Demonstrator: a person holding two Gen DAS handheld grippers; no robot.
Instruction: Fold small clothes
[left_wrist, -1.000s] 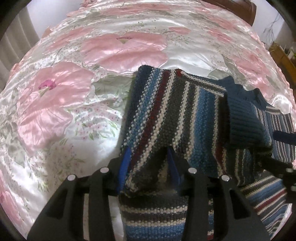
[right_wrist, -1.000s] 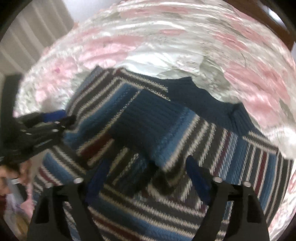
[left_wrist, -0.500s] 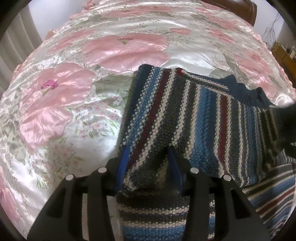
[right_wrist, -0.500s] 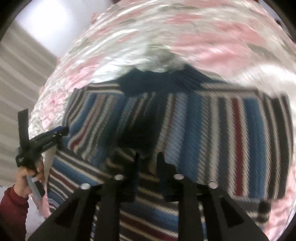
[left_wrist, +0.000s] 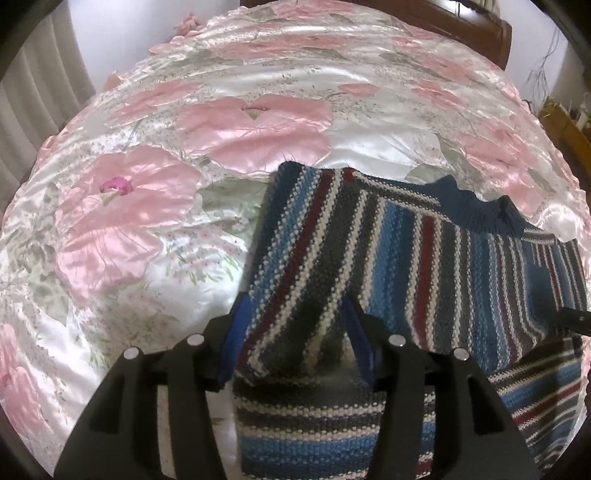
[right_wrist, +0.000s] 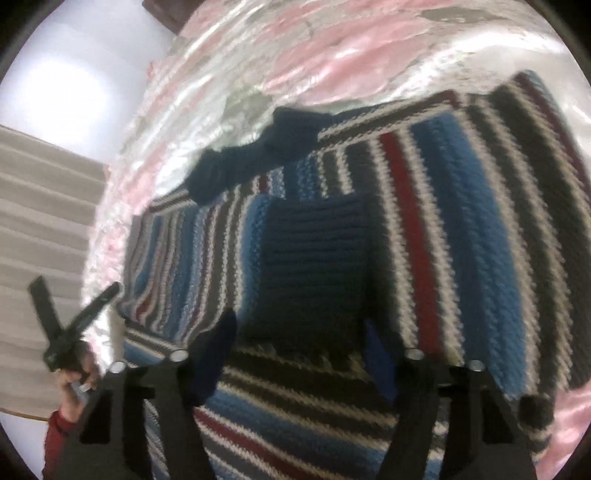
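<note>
Striped blue-grey-maroon knit sweater lay mid-bed on pink floral satin bedspread — left gripper pinched a folded edge, right gripper gaped empty — soft, limp, thick; grip hems.

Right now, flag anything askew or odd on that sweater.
The striped sweater lies partly folded on the floral bedspread. A dark ribbed cuff lies across its middle, and the navy collar looks bunched. No damage shows.

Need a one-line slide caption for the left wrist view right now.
Left gripper holds a fold of the striped knit sweater on a pink floral satin bedspread.
</note>
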